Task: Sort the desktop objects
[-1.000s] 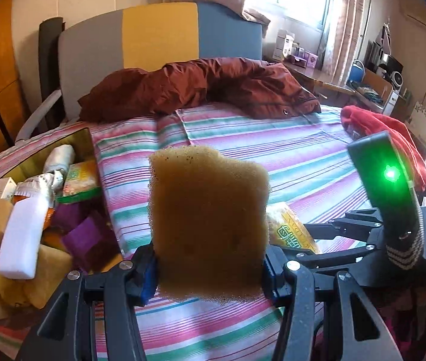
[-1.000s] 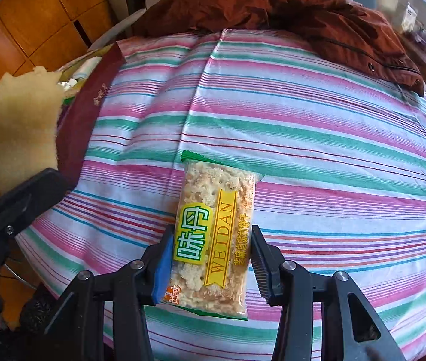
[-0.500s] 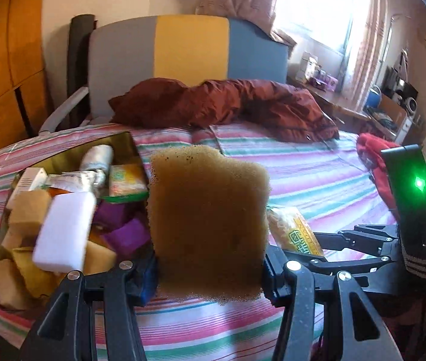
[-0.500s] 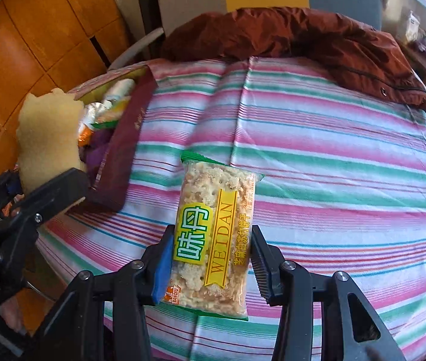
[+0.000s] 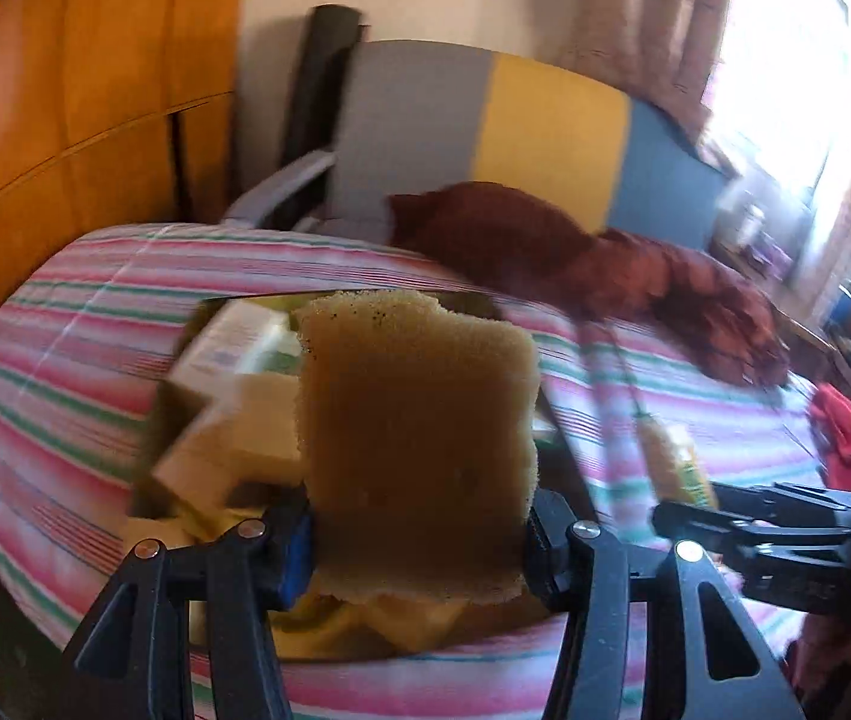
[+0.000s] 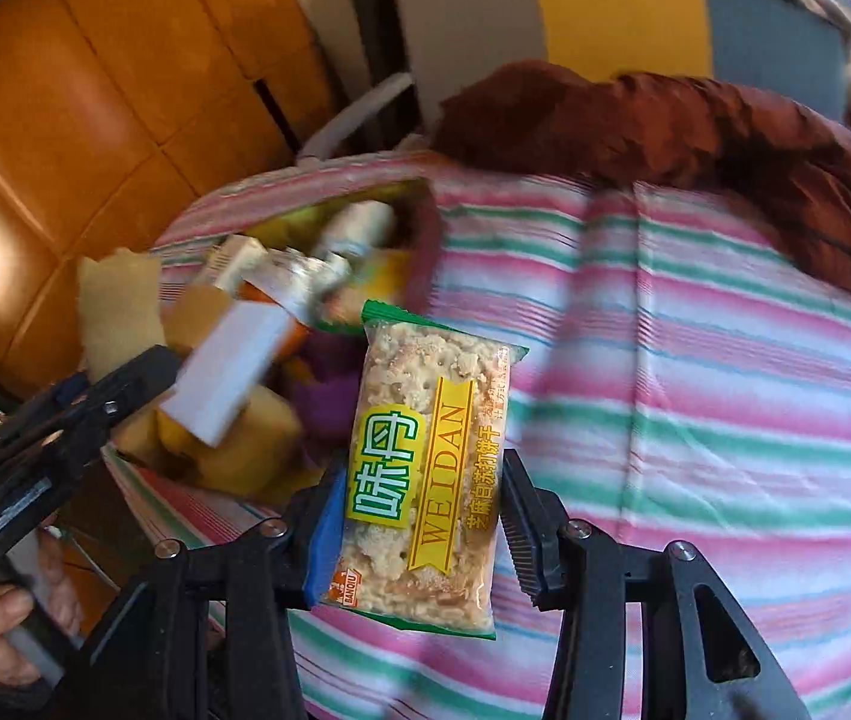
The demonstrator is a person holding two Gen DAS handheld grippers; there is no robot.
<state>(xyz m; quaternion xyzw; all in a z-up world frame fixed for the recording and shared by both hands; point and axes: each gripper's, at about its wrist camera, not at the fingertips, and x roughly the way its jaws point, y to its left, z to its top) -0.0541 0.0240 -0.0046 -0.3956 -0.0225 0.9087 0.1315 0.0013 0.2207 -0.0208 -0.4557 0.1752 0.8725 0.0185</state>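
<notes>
The left gripper clamps a tan sponge upright, in front of the crowded box on the striped bedspread. The right gripper pinches a cracker packet beside that box, apparently both for dropping in.

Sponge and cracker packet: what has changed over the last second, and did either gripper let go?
Neither let go. The left gripper has carried the sponge across the striped bed until it hangs over the open box of sorted items. The right gripper has brought the cracker packet up beside that box's near edge. Unchanged: both grips, the box's contents, the brown jacket by the headboard.
</notes>
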